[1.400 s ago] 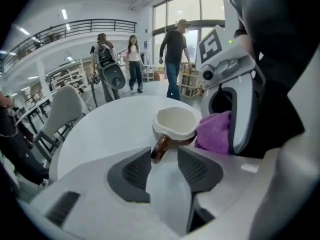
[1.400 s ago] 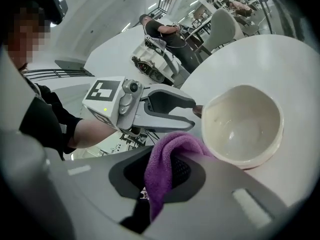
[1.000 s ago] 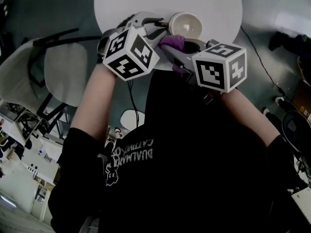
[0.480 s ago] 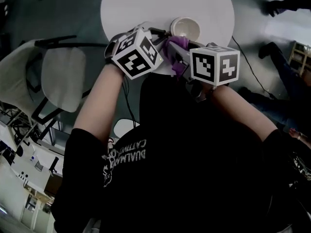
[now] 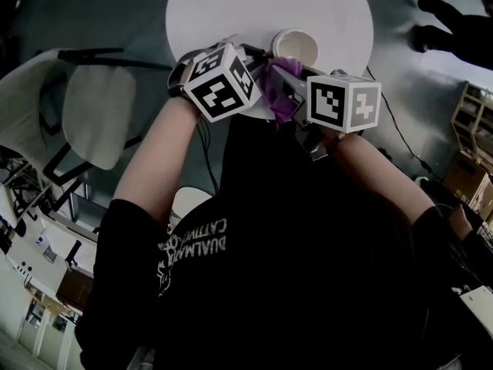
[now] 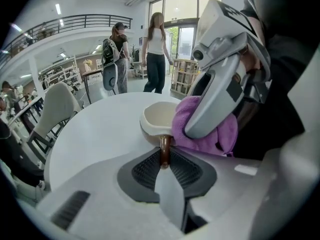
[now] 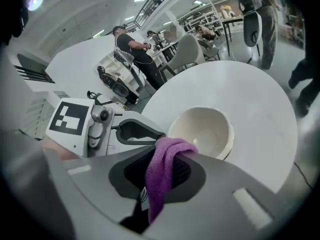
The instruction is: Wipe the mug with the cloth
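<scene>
left gripper jaws just closed onto mug handle | right gripper pinches cloth | mug looks steadied; wiping can start

The person's black T-shirt carries white block lettering on its left side, upside down in the head view. It reads roughly "DUALMA…" over "CATTIV…", and the rest is unclear. Cubes on the left gripper and the right gripper bear black-and-white square markers.
</scene>
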{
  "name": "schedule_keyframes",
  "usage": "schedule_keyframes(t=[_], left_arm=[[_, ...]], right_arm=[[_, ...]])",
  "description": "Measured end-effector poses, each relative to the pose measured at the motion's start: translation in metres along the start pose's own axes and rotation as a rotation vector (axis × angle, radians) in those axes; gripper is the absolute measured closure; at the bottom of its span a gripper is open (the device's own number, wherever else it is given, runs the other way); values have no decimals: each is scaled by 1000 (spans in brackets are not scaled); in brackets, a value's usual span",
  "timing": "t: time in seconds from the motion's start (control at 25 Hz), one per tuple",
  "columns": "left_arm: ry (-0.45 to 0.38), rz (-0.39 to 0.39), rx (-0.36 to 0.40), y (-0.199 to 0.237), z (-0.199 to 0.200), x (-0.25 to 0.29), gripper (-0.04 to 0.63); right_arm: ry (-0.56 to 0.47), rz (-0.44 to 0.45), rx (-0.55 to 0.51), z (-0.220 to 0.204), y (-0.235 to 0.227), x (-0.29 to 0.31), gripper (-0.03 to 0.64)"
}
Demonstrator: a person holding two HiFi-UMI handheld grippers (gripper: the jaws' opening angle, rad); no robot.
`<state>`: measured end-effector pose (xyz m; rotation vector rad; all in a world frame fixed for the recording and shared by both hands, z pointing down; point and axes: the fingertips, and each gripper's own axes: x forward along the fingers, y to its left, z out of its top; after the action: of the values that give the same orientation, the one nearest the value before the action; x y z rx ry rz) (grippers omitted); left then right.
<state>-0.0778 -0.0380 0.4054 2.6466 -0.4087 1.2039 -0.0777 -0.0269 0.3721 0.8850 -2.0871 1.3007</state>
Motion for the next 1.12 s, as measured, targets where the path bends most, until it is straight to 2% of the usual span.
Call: schedule_keyframes(t=[0.36, 0.56, 0.8, 1.12], left_arm=[[41, -29, 24, -7, 3, 3, 532], [71, -35, 33, -5, 2, 6, 534], [106, -38, 40, -4, 1, 11, 534], [138, -43, 32, 0, 3, 14, 534]], right_arm=[[16, 44, -1, -4, -11, -14, 577], [24, 98, 20, -5, -19, -18, 577], [117, 166, -74, -12, -31, -23, 577], [171, 246, -93, -13, -46, -34, 577]])
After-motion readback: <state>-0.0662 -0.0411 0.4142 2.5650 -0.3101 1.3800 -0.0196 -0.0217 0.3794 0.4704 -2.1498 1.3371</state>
